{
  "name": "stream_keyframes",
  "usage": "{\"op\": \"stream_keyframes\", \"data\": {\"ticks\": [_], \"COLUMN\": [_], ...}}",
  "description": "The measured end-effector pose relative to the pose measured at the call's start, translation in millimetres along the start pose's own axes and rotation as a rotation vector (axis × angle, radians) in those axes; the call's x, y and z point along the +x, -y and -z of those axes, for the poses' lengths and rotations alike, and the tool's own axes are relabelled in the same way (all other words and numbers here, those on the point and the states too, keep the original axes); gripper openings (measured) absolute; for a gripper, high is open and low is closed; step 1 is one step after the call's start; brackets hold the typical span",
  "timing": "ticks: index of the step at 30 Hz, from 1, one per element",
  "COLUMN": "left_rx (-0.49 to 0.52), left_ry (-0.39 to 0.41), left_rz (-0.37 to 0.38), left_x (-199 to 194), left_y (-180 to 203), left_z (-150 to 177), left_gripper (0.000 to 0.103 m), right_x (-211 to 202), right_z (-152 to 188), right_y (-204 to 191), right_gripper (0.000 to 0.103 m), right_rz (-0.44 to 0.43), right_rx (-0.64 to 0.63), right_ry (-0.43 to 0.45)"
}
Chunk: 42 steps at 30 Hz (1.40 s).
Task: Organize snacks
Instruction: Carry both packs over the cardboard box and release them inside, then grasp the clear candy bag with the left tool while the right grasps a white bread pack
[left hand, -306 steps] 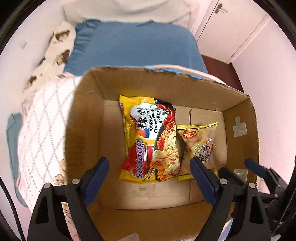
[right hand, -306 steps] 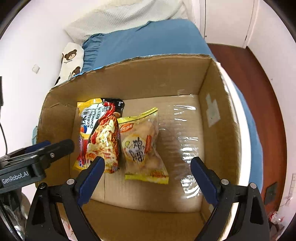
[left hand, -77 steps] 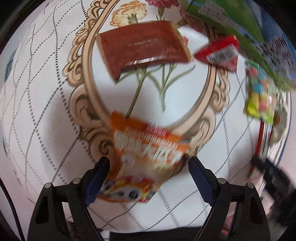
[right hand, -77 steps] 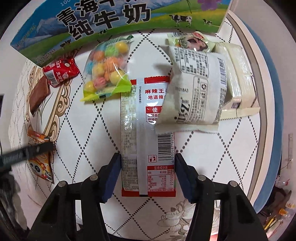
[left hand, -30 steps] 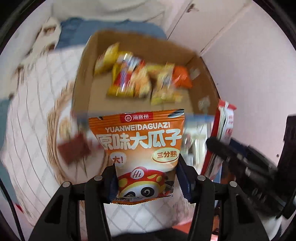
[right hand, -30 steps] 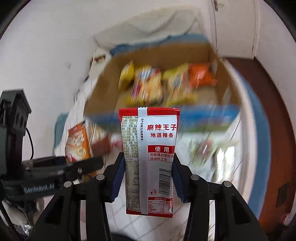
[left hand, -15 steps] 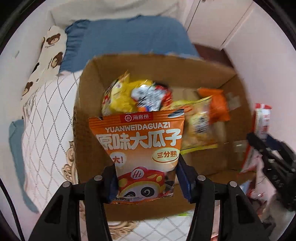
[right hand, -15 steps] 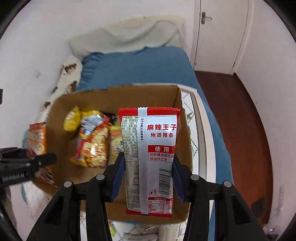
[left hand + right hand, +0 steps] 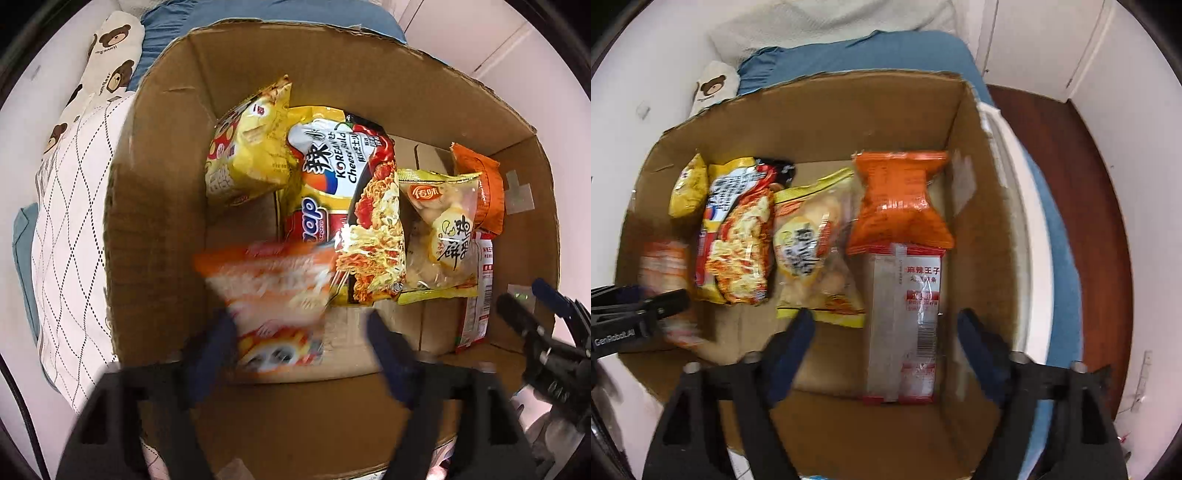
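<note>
Letting both packets drop clear: left gripper (image 9: 299,332) opening off the blurred orange seed bag (image 9: 273,306), right gripper (image 9: 884,334) opening off the red-and-white strip packet (image 9: 905,325), both inside the cardboard box (image 9: 155,206).

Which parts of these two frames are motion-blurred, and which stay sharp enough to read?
Left wrist view: the orange seed packet and left tool are smeared; the noodle packet print stays readable. Right wrist view: the red-and-white packet is softly blurred with glare on its wrapper, the right tool smeared; the cardboard box rim is sharp.
</note>
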<state>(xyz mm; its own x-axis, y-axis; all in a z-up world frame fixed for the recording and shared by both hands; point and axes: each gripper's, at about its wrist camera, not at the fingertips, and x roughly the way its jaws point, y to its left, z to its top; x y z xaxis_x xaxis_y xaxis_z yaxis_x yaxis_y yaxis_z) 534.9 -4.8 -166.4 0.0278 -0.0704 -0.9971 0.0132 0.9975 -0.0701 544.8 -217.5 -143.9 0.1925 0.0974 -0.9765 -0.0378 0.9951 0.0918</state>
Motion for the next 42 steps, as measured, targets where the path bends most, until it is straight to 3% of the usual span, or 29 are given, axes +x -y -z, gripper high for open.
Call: {"op": "stream_keyframes", "data": {"ticks": [2, 10, 16, 31, 42], "left_rx": [0.006, -0.010, -0.015, 0.043, 0.059], "left_ry": [0.025, 0.087, 0.171, 0.424, 0.502], "left_rz": [-0.023, -0.038, -0.023, -0.020, 0.018], "left_x": [-3.0, -21.6, -47.0, -122.8, -158.8], "left_y": [0.9, -2.2, 2.1, 23.9, 30.7], "left_z": [-0.2, 7.0, 31.7, 98.1, 140.2], "left_gripper": [0.091, 0.091, 0.091, 0.091, 0.091], "right_x": [-0.7, -17.1, -37.3, -118.0, -175.5], "right_z": [0.3, 5.5, 16.4, 70.4, 106.2], "right_y": [-7.1, -4.3, 3.2, -14.7, -21.3], "right_gripper": [0.100, 0.100, 0.100, 0.100, 0.100], "right_rz": [0.025, 0.051, 0.052, 0.012, -0.011], "right_rx": [-0.016, 0.003, 0.016, -0.018, -0.024], "right_ry": [-0.001, 0.028, 0.063, 0.235, 0.361]}}
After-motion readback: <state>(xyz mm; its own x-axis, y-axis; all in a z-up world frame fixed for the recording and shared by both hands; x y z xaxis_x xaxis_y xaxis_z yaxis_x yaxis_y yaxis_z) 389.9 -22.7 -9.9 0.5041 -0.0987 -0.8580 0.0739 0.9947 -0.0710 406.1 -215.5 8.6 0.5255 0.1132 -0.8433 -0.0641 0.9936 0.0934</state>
